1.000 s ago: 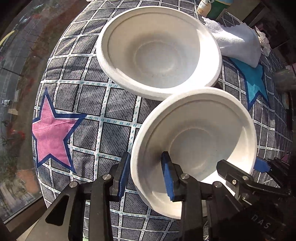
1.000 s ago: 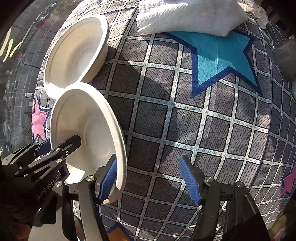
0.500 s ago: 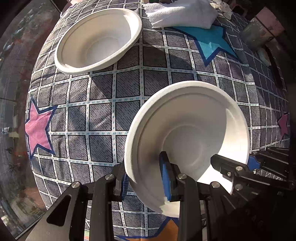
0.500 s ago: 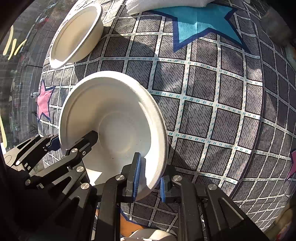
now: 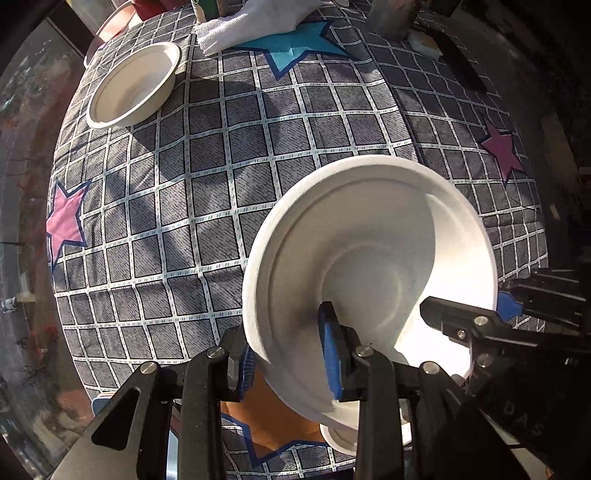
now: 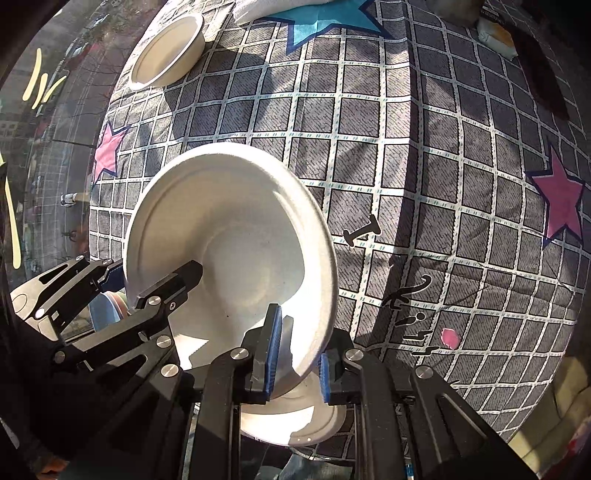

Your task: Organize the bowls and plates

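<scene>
1. We had the left tool (image 5: 288, 354) clamped on the near-left rim of a white disposable bowl (image 5: 369, 273), one blue pad inside the wall and one outside.
2. Our right tool (image 6: 295, 363) pinched the same bowl's opposite rim, its pads drawn narrow around the wall, so both tools carried one bowl between them.
3. The held bowl hung tilted above the bench (image 5: 221, 155), clear of the checked star-print cloth and near its front edge.
4. Directly beneath it, at the bench's near edge, we could see the rim of another white bowl (image 6: 295, 424); the held bowl looked roughly lined up over it but not seated.
5. Far off at the back-left of the cloth, a third white bowl (image 5: 133, 86) sat upright and alone, with a folded white towel (image 5: 258, 22) just beside it.
6. We judged the task partly done: one bowl waited as the base of a stack, and one was in the air about to nest.
7. The far bowl was left to collect.
8. We saw no plates clearly, though a pale blue-and-pink edge (image 6: 107, 306) showed at the left of the right wrist view.
</scene>
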`<state>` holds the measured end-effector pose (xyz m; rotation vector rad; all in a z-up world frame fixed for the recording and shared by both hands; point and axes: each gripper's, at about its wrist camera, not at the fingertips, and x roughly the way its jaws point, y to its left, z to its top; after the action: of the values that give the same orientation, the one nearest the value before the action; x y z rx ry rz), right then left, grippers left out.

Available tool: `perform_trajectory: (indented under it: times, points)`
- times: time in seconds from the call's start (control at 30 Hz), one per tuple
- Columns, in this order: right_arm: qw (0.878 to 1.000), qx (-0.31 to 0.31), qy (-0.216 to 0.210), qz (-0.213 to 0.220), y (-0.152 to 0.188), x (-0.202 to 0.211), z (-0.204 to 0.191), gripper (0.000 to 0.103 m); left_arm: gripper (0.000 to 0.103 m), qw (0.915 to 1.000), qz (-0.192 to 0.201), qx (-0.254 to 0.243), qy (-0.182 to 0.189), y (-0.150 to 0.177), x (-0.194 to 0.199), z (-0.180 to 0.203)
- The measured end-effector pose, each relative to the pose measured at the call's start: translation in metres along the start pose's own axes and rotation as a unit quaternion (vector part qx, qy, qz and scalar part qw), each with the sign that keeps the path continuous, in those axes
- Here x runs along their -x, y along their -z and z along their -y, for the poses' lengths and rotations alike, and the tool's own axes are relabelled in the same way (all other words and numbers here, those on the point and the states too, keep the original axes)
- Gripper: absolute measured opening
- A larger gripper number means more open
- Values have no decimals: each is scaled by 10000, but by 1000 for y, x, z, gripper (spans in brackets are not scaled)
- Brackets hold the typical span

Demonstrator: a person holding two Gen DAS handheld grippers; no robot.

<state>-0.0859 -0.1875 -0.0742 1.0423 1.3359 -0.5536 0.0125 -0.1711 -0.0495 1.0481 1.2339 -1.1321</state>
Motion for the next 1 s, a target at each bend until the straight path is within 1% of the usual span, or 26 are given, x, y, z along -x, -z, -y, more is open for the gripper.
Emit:
perform_trajectory:
  times: [0.07,0.1,0.13,0.23,0.43,0.53,0.57,0.63,0.67,0.7,0.73,0.8,0.83,0.87,0.9,0.93,0.97,1.0]
  points:
    - [10000,-46,7,-32,16,3,6,19,34,9999,-62,-89,14,14,0,10]
    - [10000,-67,10,-55,23,-1,2,19,34,9999,-100,-129,22,20,0,13]
    - [9999,-95,6,-80,30,-2,3,19,34,9997,-145,-189,25,32,2,25]
    - [9997,-168,-15,-177,50,-7,6,19,34,9990,-269,-348,22,44,-6,24]
    - [9993,-210,-34,-316,78,-14,6,19,35,9971,-434,-619,22,78,-10,40]
    - [9992,-171,20,-370,89,-19,5,20,35,9959,-528,-733,48,102,-10,52]
    - [9991,-164,49,-387,91,-21,4,20,37,9954,-563,-772,41,111,-11,55]
    - [9988,-191,15,-440,95,-25,6,20,44,9941,-658,-864,41,118,-15,58]
    - [9988,-195,-5,-455,97,-27,7,20,53,9938,-652,-895,-25,122,-18,59]
    - [9987,-166,52,-482,98,-29,7,20,65,9939,-603,-918,-103,126,-19,56]
    - [9985,-117,138,-508,100,-30,6,21,69,9941,-528,-933,-151,129,-18,55]
    - [9981,-18,340,-519,102,-30,7,43,71,9938,-412,-977,-332,126,-16,47]
    - [9980,-23,451,-436,103,-28,9,68,72,9941,-378,-964,-328,128,-14,44]
    - [9984,-45,473,-293,104,-22,13,86,76,9951,-355,-889,-252,126,-12,38]
    - [9989,-82,443,-116,104,-14,17,88,77,9961,-324,-795,-196,125,-10,31]
    - [9990,-121,430,57,103,-6,21,88,77,9968,-288,-719,-170,127,-8,27]
    - [9986,-155,465,218,101,1,26,88,77,9976,-246,-633,-161,124,-5,15]
    - [9973,-186,587,396,96,8,31,88,77,9980,-210,-569,-169,126,-3,11]
